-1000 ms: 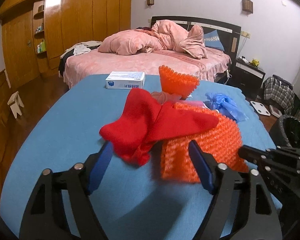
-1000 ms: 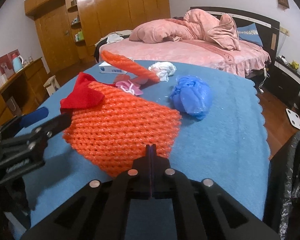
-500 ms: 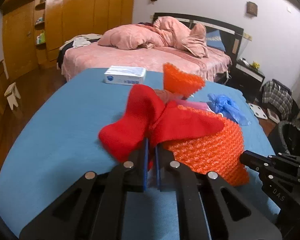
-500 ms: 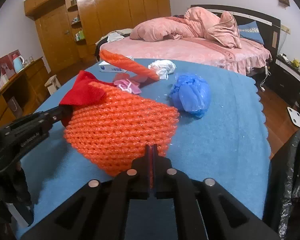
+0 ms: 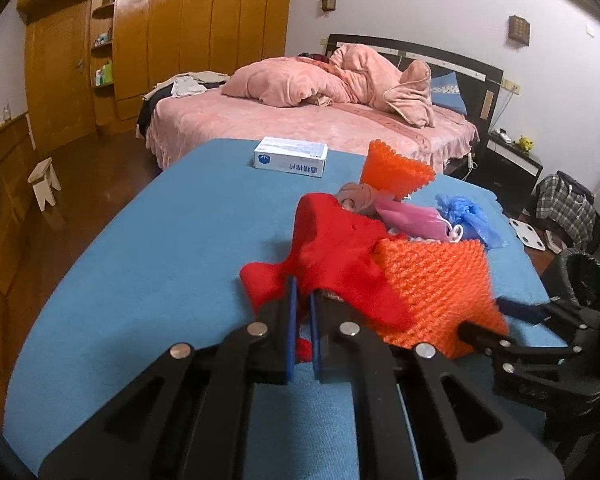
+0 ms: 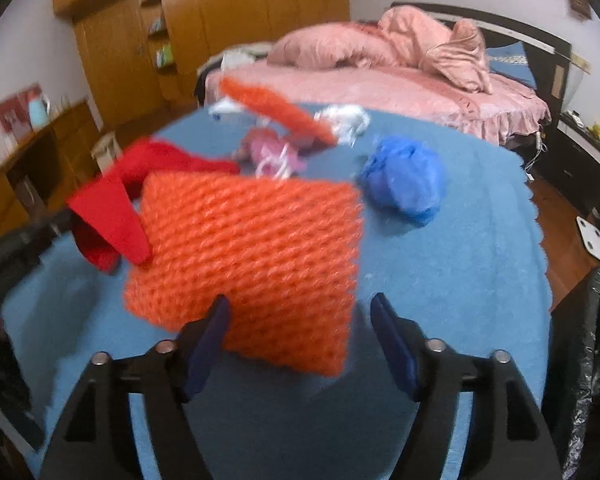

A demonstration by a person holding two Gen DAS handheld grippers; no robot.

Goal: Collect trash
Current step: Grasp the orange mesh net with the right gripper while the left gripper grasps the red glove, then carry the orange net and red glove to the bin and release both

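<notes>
**Left jaws clamped on red cloth, right jaws parted at the orange net**

The left gripper (image 5: pixel 302 320) has its jaws pressed together on the near edge of a crumpled red cloth (image 5: pixel 332 252), which drapes from the blue pads up toward twelve o'clock. The right gripper (image 6: pixel 300 344) has just been opening; its jaws now stand apart with the near corner of a square orange foam-net sleeve (image 6: pixel 252 264) between them, and no pad presses on it. This view is blurred, so whether the left pad brushes the net cannot be told.

In the left wrist view the same orange net lies at two o'clock from the left jaws, its edge tucked under the red cloth, on the blue-covered counter (image 5: pixel 160 272). Past it, toward one o'clock, sit a pink crumpled plastic bag (image 5: pixel 416 220), a brownish wad (image 5: pixel 356 198), a second orange foam-net piece standing like a cone (image 5: pixel 394 172), and a bunched blue plastic bag (image 5: pixel 466 214). A white-and-blue cardboard box (image 5: pixel 290 158) rests at twelve o'clock near the counter's far edge.

From the right wrist view a white crumpled wad (image 6: pixel 346 120) lies beyond the cone-shaped net. At three o'clock, off the counter's edge, stands a black-lined trash bin (image 5: pixel 578 276). Farther out are a pink-covered bed (image 5: pixel 312 124) and a wooden wardrobe (image 5: pixel 180 40).
</notes>
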